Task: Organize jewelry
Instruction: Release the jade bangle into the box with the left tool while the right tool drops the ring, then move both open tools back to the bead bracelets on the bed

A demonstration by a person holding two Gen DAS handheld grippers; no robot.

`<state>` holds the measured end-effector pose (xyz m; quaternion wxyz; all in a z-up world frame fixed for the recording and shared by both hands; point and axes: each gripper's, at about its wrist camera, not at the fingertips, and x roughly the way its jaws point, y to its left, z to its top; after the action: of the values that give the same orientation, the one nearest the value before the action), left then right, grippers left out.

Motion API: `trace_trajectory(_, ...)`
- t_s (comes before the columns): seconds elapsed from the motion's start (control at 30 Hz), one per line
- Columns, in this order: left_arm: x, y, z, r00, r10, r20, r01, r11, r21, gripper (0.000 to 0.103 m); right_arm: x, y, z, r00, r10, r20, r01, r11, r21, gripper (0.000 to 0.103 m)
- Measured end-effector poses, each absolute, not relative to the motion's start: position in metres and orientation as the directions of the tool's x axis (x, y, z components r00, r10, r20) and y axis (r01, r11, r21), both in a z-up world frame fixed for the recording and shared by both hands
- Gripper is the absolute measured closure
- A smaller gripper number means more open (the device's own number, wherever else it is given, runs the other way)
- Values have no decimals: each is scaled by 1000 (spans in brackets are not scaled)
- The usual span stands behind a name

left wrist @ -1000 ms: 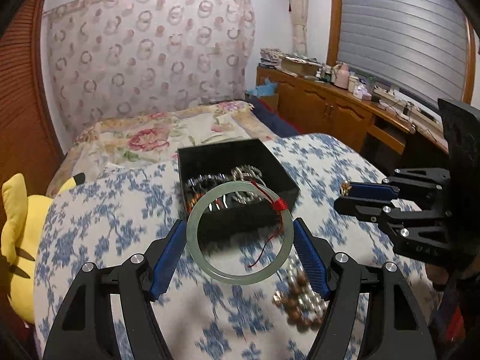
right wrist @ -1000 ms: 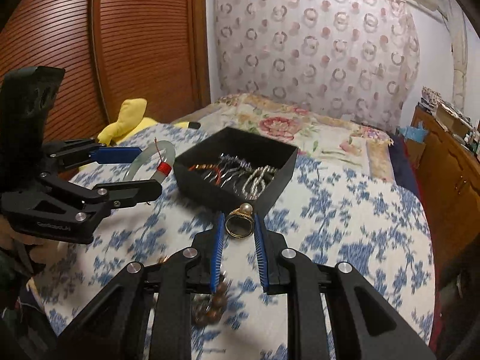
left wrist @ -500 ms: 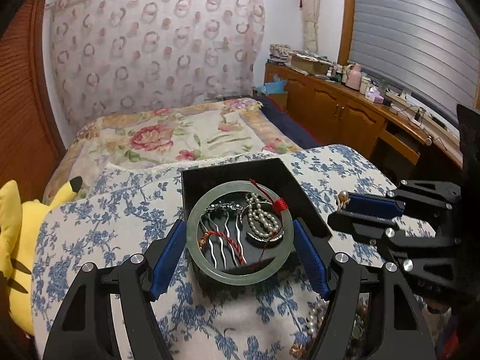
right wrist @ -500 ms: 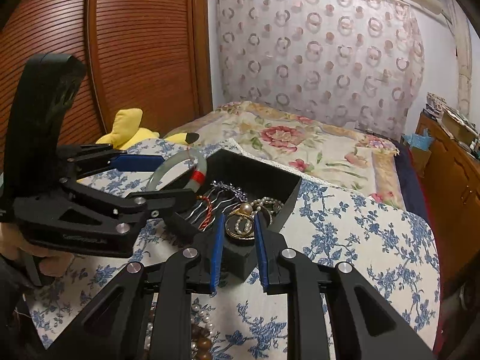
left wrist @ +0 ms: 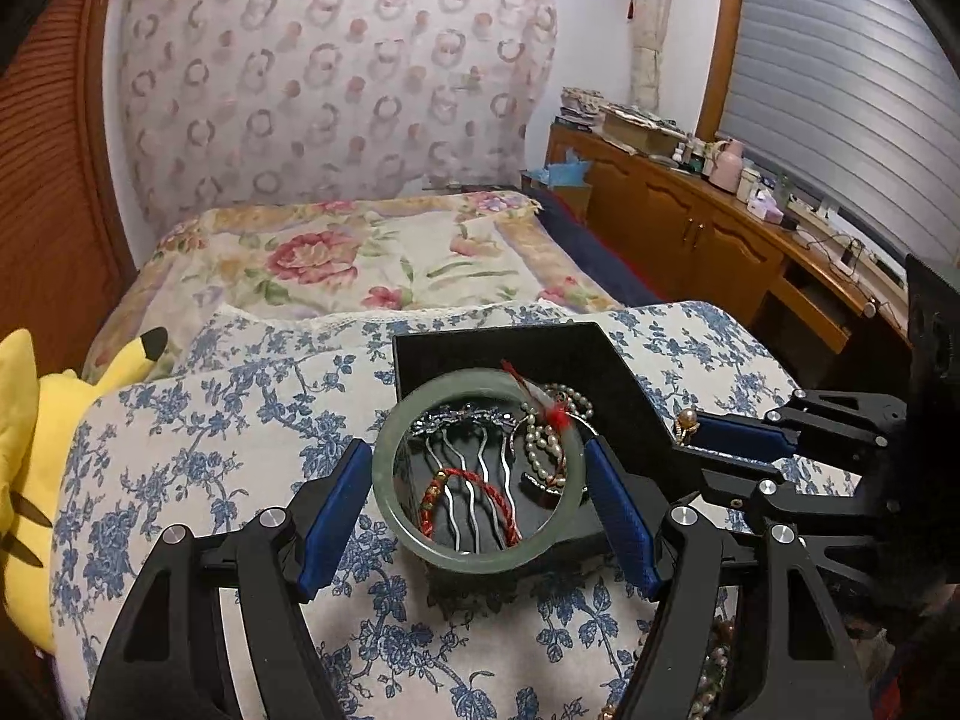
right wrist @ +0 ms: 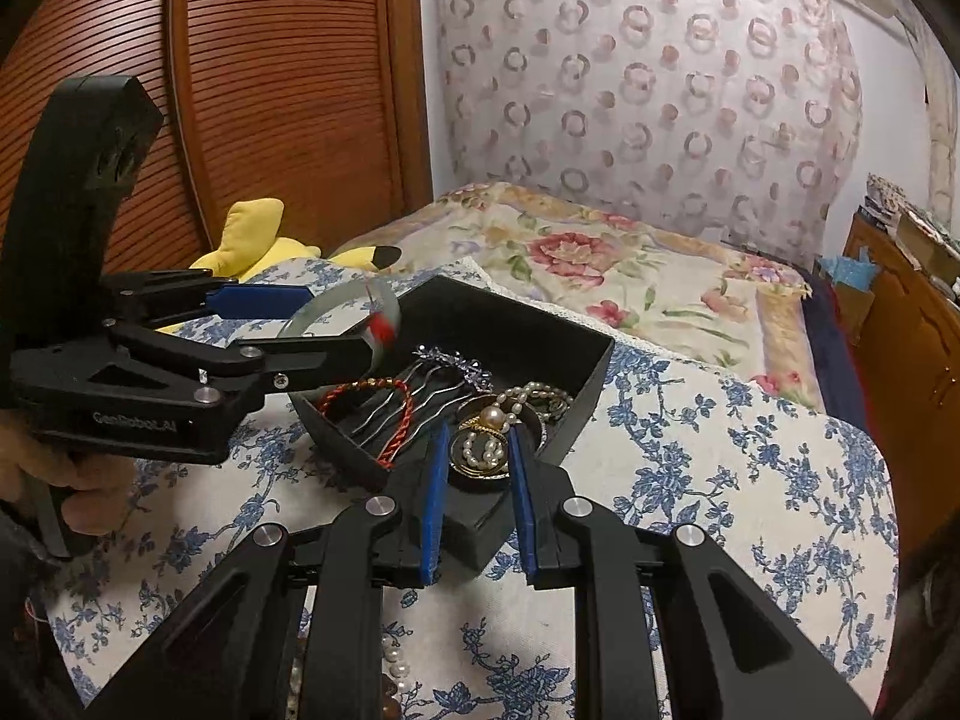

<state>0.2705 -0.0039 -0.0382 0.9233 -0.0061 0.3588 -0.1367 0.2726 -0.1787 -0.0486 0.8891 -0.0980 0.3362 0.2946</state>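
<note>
My left gripper (left wrist: 478,483) is shut on a pale green jade bangle (left wrist: 396,516) with a red thread, holding it over the near edge of the black jewelry box (left wrist: 510,348). The bangle also shows in the right wrist view (right wrist: 384,306). My right gripper (right wrist: 480,450) is shut on a gold pearl ring (right wrist: 493,418), held over the box's (right wrist: 540,324) near corner. In the box lie a silver hair comb (right wrist: 447,360), a red cord bracelet (right wrist: 399,414) and a pearl strand (left wrist: 543,438).
The box sits on a blue-flowered cloth (left wrist: 240,432). Loose beads and pearls (right wrist: 393,669) lie on the cloth below my grippers. A yellow plush toy (left wrist: 24,438) is at the left. A flowered bed (left wrist: 372,258) lies behind, wooden cabinets (left wrist: 690,228) at the right.
Both grippers have moved forward from short of the box to over it, carrying the bangle and the ring. The box's contents now show through the bangle.
</note>
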Motion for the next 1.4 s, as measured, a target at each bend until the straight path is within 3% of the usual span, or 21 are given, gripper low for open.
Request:
trace_trajectory(0.4, 260, 6, -24, 736, -261, -624, 245, 963, -114, 33, 280, -165, -51, 592, 448, -670, -600, 800, 4, 81)
trace_trajectory(0.47, 255, 11, -23, 744, -250, -620, 238, 966, -104, 26, 282, -163, -52, 590, 444, -675, -596, 803, 7, 81)
trace_trajectory(0.6, 247, 17, -25, 754, -222, -619, 222, 972, -79, 24, 285, -160, -54, 583, 445, -680, -595, 803, 16, 80)
trace_trajectory(0.7, 241, 22, -27, 760, -200, -618, 205, 977, -63, 20, 283, -159, -54, 586, 445, -678, -594, 804, 15, 66)
trace_trajectory(0.8, 232, 28, -29, 770, -193, -608, 196, 979, -63, 8, 278, -160, -54, 592, 448, -670, -598, 801, 7, 64)
trace_trajectory(1.4, 168, 31, -52, 754, -227, -616, 228, 971, -79, 8, 193, -199, -52, 574, 479, -664, -610, 791, 43, 64)
